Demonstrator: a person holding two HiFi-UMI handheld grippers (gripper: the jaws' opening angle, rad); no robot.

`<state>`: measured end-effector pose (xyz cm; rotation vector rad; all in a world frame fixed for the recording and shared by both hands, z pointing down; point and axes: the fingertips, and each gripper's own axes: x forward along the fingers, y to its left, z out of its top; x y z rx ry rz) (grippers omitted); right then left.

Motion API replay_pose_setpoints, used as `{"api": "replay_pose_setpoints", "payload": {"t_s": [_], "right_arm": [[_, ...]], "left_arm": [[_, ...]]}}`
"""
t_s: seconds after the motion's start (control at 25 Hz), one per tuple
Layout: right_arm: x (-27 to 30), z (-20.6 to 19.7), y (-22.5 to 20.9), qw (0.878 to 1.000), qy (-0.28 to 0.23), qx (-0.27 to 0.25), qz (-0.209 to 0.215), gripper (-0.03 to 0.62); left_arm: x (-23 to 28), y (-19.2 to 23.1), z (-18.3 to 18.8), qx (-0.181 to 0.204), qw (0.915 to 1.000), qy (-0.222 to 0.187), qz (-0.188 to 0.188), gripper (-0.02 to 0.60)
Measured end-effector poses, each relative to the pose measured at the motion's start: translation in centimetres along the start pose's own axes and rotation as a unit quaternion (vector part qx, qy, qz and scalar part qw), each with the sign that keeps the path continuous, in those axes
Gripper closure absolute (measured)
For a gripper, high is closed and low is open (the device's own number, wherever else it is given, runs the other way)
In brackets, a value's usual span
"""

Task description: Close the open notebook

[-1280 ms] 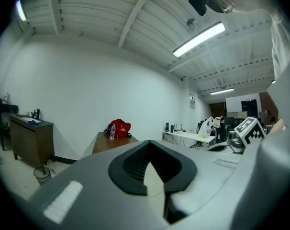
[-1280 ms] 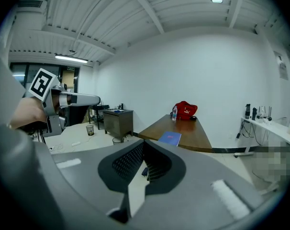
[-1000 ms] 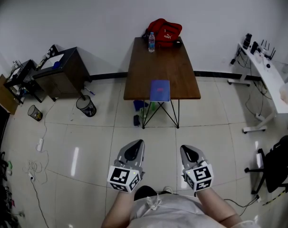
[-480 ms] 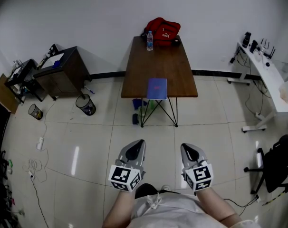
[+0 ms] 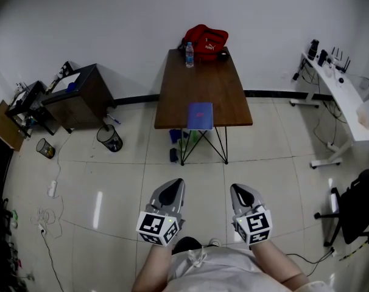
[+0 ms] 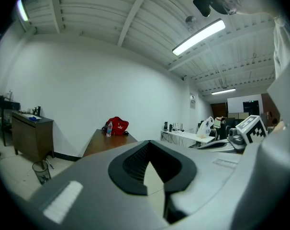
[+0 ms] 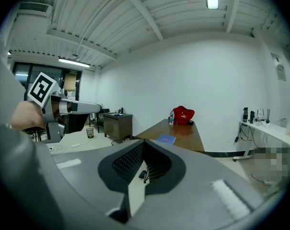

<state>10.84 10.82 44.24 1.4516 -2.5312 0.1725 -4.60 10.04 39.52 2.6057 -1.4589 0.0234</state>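
In the head view, a brown tabletop (image 5: pixel 203 84) is seen standing against the white wall, across a stretch of tiled floor (image 5: pixel 111 175). A blue notebook (image 5: pixel 200 115) is laid flat at the near edge of the tabletop, about midway along that edge; from here it cannot be told whether it is open or closed. A red bag (image 5: pixel 204 41) is set at the far end of the tabletop, with a water bottle (image 5: pixel 189 55) upright just beside it. A dark cabinet (image 5: pixel 81 93) and a wire basket (image 5: pixel 110 137) are placed to the left of the tabletop, and a white desk (image 5: pixel 343 96) to the right of it. The left hand-held gripper (image 5: pixel 172 187) and the right hand-held gripper (image 5: pixel 244 193) are held side by side, well short of the tabletop and pointed towards it.

In the left gripper view, the jaws are seen brought fully together, and nothing is held between them. The tabletop is shown beyond the tips, with the bag and the bottle at its far end.

In the right gripper view, the jaws are likewise closed and nothing is gripped. The notebook is seen ahead on the near part of the tabletop, well apart from the jaw tips.
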Motion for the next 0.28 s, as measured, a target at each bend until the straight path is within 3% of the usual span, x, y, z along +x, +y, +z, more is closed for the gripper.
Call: {"api": "replay_pose_setpoints", "payload": {"t_s": [0.28], "right_arm": [[0.33,-0.04,0.15,1.0,0.001,0.001,0.0,0.588]], "left_arm": [[0.17,0.68,0.02,0.004,1.0,0.003,0.004,0.575]]}}
